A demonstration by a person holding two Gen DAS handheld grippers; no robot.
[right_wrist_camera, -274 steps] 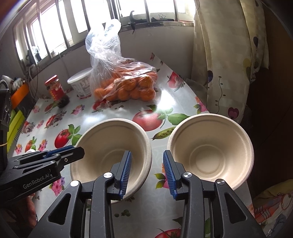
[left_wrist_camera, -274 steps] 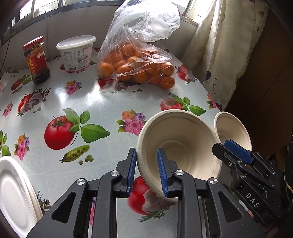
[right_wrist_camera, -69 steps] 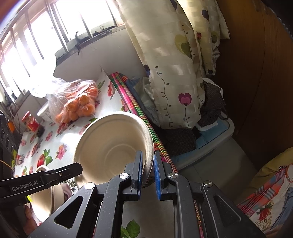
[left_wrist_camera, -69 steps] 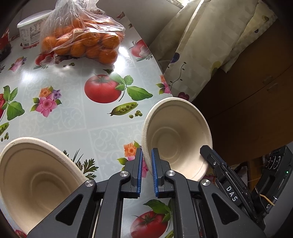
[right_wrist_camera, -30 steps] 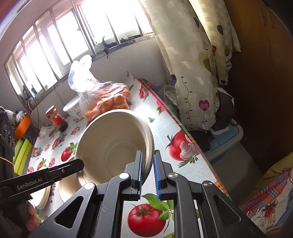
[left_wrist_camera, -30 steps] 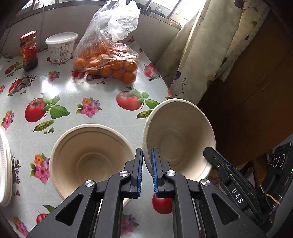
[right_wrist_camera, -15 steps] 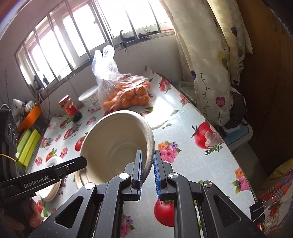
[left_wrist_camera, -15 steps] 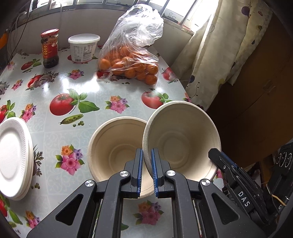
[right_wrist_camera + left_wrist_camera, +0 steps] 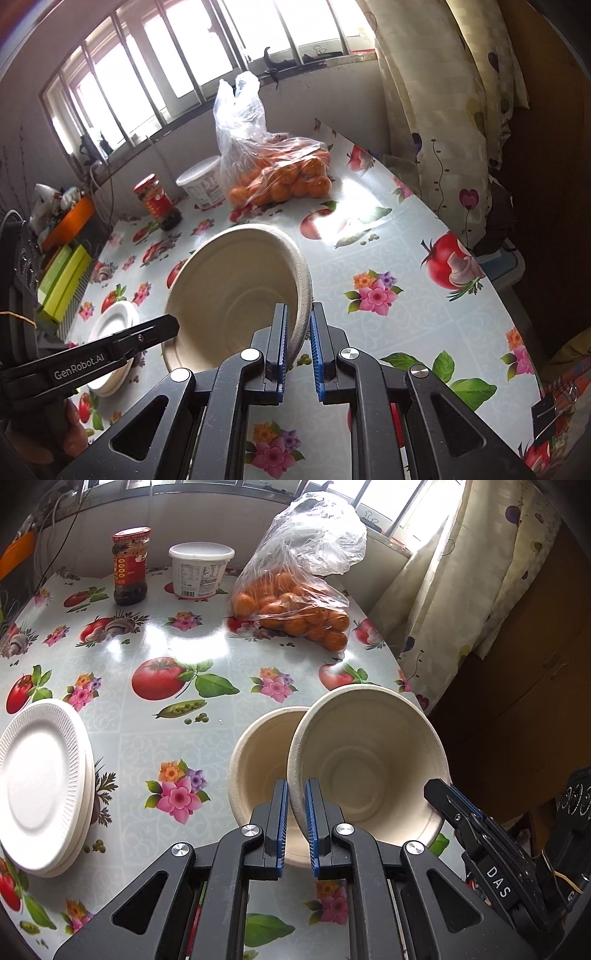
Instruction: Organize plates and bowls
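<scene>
— So what are the tools gripping?
— Left tool (image 9: 295, 825) and right tool (image 9: 297, 347) are both pinching the tilted beige paper bowl's (image 9: 369, 760) rim, above another beige bowl (image 9: 258, 760) on the table (image 9: 147, 635).

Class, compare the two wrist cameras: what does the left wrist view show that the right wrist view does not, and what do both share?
Only the left wrist view shows a second bowl on the table behind the held bowl, which the left gripper clamps by its near rim. Only the right wrist view shows the window and the green boxes. Both show the held bowl, the bag of oranges, the jar, the white tub and the stacked white plates.
</scene>
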